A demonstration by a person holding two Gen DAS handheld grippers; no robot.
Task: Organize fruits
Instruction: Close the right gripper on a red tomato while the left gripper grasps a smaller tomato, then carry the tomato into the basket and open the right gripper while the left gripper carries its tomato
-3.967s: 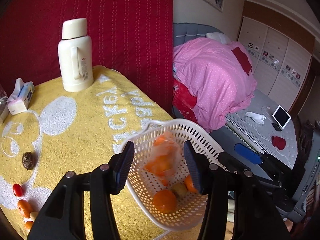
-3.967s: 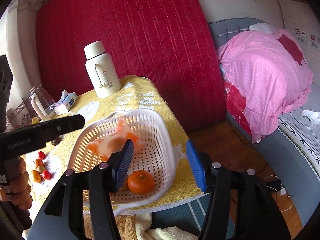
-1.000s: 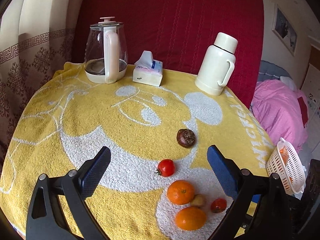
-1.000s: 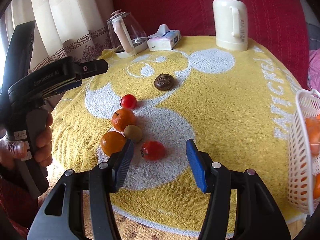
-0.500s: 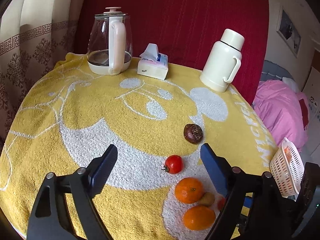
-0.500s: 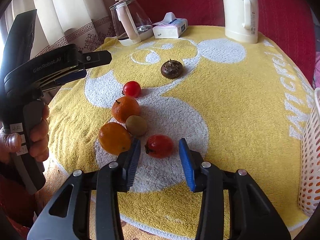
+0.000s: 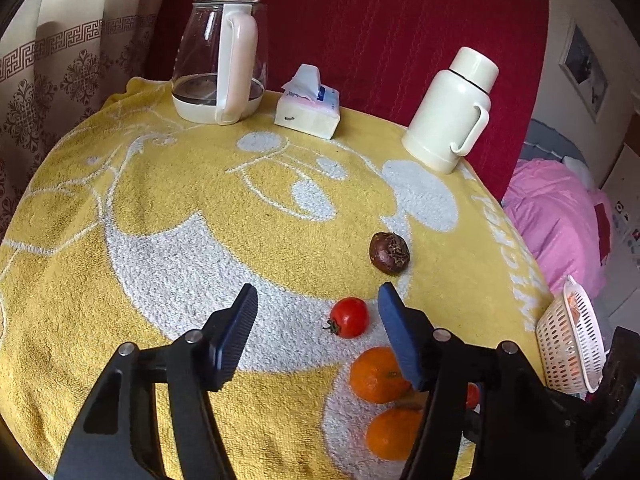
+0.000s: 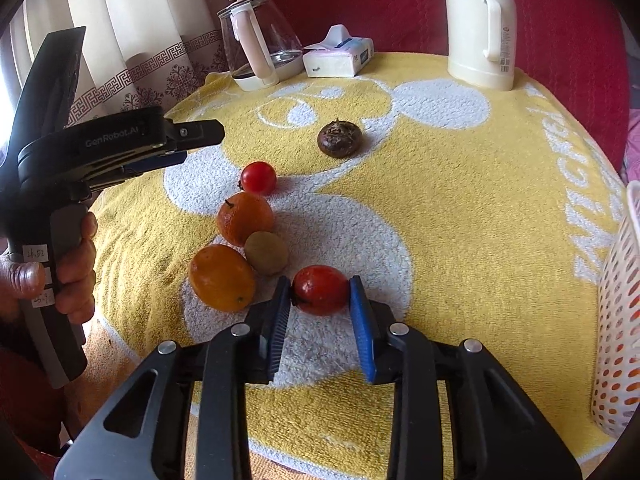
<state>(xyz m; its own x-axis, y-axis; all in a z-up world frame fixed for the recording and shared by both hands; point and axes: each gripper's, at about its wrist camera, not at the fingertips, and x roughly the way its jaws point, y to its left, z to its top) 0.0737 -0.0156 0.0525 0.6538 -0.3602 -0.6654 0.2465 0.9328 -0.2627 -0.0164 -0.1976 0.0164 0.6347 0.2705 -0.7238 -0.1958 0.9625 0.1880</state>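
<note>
Left wrist: yellow towel (image 7: 120, 208) covers table before red quilted backdrop (image 7: 400, 20).

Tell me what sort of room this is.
Most likely a bedroom at home. A bed with a pink quilt stands beside the table, which wears a yellow cartoon towel and carries a glass kettle, a tissue pack and a cream flask.
</note>
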